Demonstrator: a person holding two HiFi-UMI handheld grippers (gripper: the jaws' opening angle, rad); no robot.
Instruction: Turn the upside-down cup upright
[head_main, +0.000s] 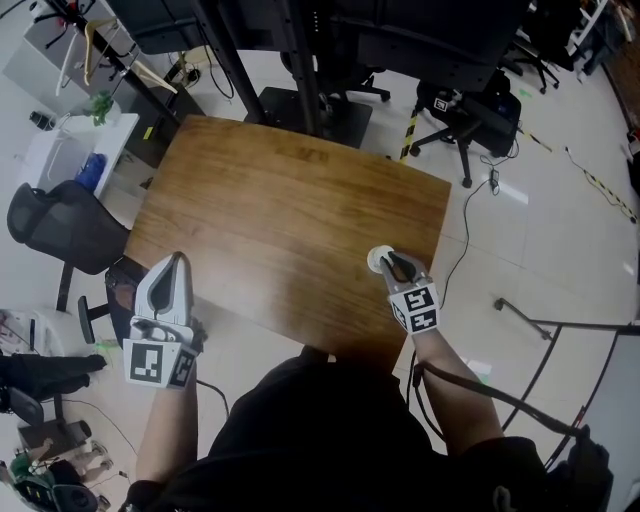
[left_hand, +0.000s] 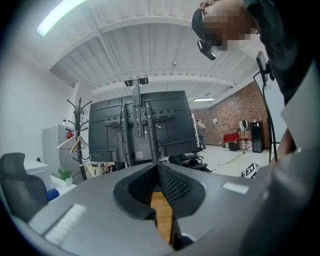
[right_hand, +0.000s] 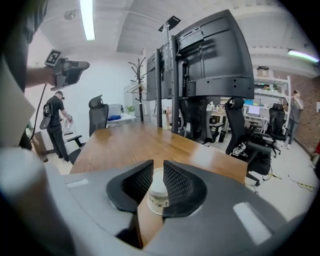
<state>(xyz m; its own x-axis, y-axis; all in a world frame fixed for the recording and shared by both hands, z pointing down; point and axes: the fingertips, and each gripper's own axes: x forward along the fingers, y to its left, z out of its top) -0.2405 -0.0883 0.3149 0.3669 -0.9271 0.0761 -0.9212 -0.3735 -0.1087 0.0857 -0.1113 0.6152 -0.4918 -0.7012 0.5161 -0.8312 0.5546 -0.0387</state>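
A white paper cup (head_main: 378, 258) with print on its side stands near the right edge of the wooden table (head_main: 280, 220). Its top face shows as a pale ring with a darker middle; I cannot tell mouth from base. My right gripper (head_main: 393, 262) reaches it from the near side. In the right gripper view the cup (right_hand: 158, 197) sits just past the tips of the right gripper (right_hand: 158, 167), wider than the gap, and the pads do not press on it. My left gripper (head_main: 178, 260) hovers off the table's near left edge, shut and empty; in its own view the left gripper (left_hand: 157, 165) shows only a sliver of table (left_hand: 162, 215).
A black office chair (head_main: 65, 225) and a white side table (head_main: 70, 150) stand left of the table. A black screen stand (head_main: 300, 80) rises behind it and another chair (head_main: 470, 120) is at the back right. A person (right_hand: 52, 115) stands far off by a chair.
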